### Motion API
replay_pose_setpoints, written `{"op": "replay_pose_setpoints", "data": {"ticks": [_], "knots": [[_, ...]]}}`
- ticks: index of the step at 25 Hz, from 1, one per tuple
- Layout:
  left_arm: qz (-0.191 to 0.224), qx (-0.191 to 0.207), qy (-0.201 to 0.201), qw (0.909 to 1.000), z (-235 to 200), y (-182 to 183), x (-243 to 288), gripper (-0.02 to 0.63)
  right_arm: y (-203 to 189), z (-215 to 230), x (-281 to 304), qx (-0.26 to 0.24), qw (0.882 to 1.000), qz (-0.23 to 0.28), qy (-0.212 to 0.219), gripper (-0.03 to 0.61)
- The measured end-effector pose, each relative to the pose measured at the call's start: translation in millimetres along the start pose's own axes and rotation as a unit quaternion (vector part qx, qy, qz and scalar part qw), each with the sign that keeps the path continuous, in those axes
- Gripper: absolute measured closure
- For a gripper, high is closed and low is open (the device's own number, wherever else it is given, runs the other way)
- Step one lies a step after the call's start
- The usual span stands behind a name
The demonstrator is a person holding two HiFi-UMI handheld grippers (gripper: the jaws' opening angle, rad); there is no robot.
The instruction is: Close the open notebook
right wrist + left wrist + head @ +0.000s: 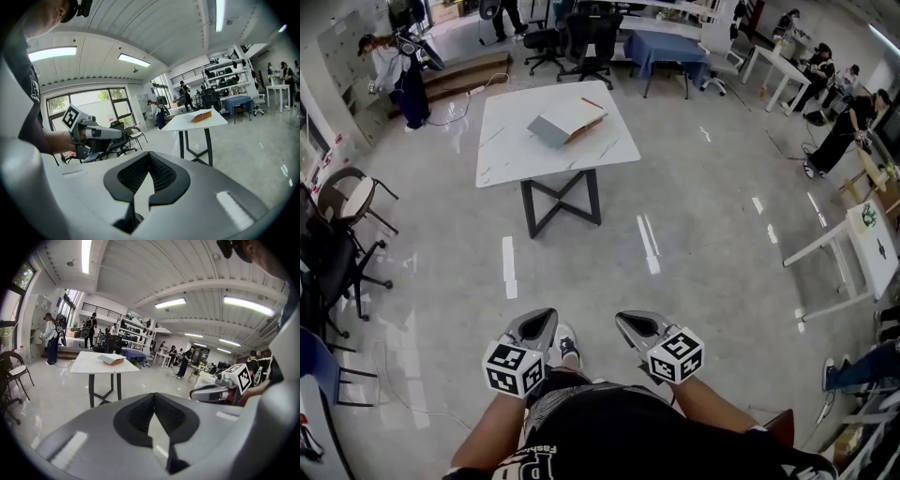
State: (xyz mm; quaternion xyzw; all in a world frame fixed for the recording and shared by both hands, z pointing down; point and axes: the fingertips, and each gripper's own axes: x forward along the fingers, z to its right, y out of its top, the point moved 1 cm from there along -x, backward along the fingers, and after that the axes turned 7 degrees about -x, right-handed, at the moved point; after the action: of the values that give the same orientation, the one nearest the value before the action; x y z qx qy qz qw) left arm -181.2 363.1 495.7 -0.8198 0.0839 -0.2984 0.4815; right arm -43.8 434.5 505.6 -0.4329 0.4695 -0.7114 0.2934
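The notebook (567, 122) lies on the white table (511, 145), well apart from both grippers, toward twelve o'clock. The left gripper (544, 317) and right gripper (625, 321) sit at six o'clock, each with jaws pressed together, empty.

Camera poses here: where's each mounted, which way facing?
Head view: on the head, steeply down at table with notebook; forearms, left claw, right claw show.
Left gripper view: on left claw, facing the table; own shut jaws, right claw.
Right gripper view: on right claw, facing the table; own shut jaws, left claw.
Shared: all three see the notebook.
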Motion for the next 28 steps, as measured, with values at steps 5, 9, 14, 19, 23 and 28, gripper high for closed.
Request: {"op": "replay_pose_setpoints", "data": {"ticks": [5, 9, 14, 19, 23, 28], "knots": [[0.003, -0.001, 0.000, 1.0000, -30, 27, 20, 0.557, 20, 23, 36, -0.002, 1.000, -0.008, 0.002, 0.578], [0.008, -0.001, -0.001, 1.0000, -57, 57, 36, 0.557, 44, 41, 66, -0.008, 1.000, -0.010, 0.001, 0.578], [0.013, -0.001, -0.007, 0.9999, -89, 89, 57, 0.557, 70, 62, 102, -0.012, 1.000, -0.007, -0.005, 0.578], [0.023, 0.000, -0.014, 0.9997, -125, 119, 80, 0.557, 87, 80, 141, -0.018, 1.000, -0.013, -0.010, 0.578], [0.030, 0.003, -0.023, 0.9993, -151, 143, 99, 0.557, 105, 96, 171, -0.028, 0.999, -0.014, -0.017, 0.578], [0.028, 0.008, -0.031, 0.9991, -182, 163, 121, 0.557, 122, 114, 204, -0.033, 0.999, -0.010, -0.027, 0.578]]}}
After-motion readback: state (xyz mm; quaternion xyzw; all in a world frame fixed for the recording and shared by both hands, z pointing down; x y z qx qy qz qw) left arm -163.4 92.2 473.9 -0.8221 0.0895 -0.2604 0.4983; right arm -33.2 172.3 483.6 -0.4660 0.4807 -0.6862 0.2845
